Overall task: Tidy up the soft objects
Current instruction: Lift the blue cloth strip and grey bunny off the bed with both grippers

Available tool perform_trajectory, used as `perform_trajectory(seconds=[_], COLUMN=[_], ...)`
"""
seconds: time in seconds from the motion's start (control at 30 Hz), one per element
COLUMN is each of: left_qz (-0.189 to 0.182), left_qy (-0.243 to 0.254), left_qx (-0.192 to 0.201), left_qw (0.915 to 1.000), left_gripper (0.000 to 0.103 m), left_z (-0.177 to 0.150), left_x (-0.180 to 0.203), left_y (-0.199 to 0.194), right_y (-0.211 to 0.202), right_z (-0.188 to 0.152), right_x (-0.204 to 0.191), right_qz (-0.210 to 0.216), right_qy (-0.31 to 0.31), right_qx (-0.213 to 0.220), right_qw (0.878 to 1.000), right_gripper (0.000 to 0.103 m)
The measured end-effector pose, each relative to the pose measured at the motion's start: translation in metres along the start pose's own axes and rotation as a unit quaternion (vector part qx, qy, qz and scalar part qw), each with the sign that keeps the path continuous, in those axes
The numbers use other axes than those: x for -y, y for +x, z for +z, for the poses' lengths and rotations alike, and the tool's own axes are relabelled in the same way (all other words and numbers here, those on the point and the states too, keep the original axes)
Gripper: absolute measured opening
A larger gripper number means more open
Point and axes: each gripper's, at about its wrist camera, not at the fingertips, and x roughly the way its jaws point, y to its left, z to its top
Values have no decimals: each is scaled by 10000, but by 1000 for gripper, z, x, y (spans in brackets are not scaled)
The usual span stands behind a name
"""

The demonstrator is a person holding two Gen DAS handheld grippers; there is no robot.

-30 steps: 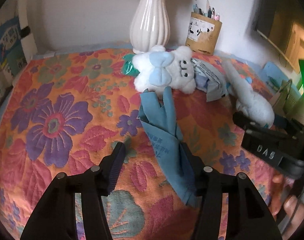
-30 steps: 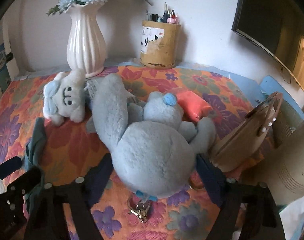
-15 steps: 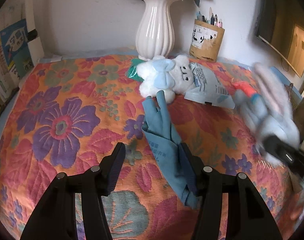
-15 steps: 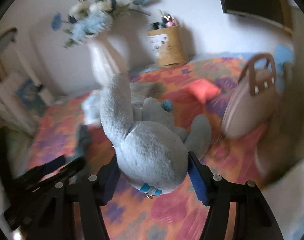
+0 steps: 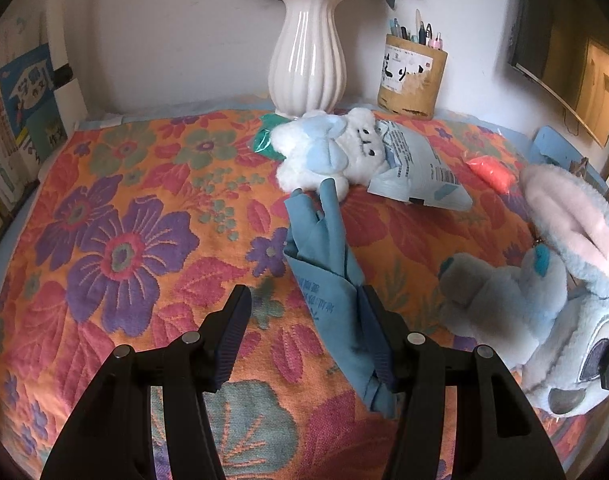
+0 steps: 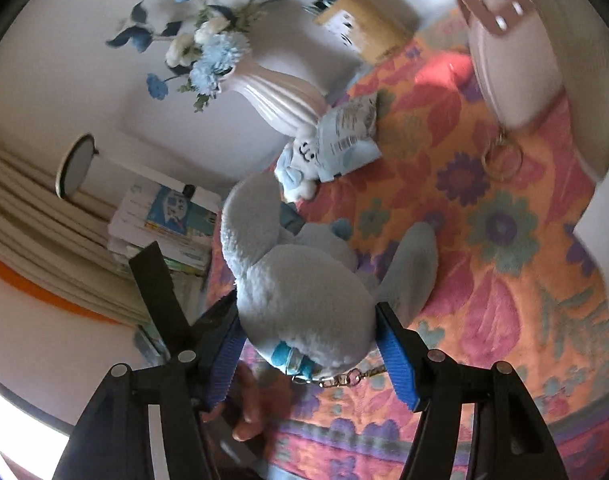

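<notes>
Plush rabbit (image 6: 304,300) filled the centre of the right wrist view, squeezed between the blue pads of the right gripper (image 6: 312,340), its keychain (image 6: 344,378) dangling at the lower edge. That tilted, partly blurred view alone showed a handbag (image 6: 504,48) at upper right and stacked books (image 6: 164,216) at left. From the left wrist view the same rabbit (image 5: 544,300) sat at the right edge, partly cut off, above the floral cloth (image 5: 124,240). The left gripper (image 5: 304,344) stood spread, a blue cloth (image 5: 328,272) lying against its right finger; whether it was pinched could not be told. A white plush (image 5: 332,152) lay before the vase (image 5: 308,52), half covering a pale packet (image 5: 420,172).
</notes>
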Motion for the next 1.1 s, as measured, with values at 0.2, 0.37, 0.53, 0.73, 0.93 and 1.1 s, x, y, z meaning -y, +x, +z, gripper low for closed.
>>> perform_trajectory(seconds=[0.2,0.37,0.53,0.73,0.93,1.1], left_qz=[-70,-122,-173,-349,-428,-699], left_qy=[34,26,53,329,232,-563], left_qx=[-58,-110,-154,-96,155,563], left_qw=[10000,9999,9997,9988,9987,9944], left_gripper=[52,52,49,16,12,12], left_z=[0,0,0,0,1,-1], left_x=[-1,-2,0,10,4,-26], left_y=[1,2,3,0,-9,-22], right_y=[-9,-24,-24,-27,2,39], right_z=[0,-3,1,5,1,-12], right_x=[-16,-33,-36,-26,-20,-27], right_qz=[-618,-1894,-2124,-1835,-1178,-1272], right_qy=[-542,-1251,-1527,-1276,-938,-1092], right_qx=[79,519,539,377,-86,-325], right_qw=[9966,9725,9637,9740,9886,9853], right_gripper=[71,91,93,93,93,94])
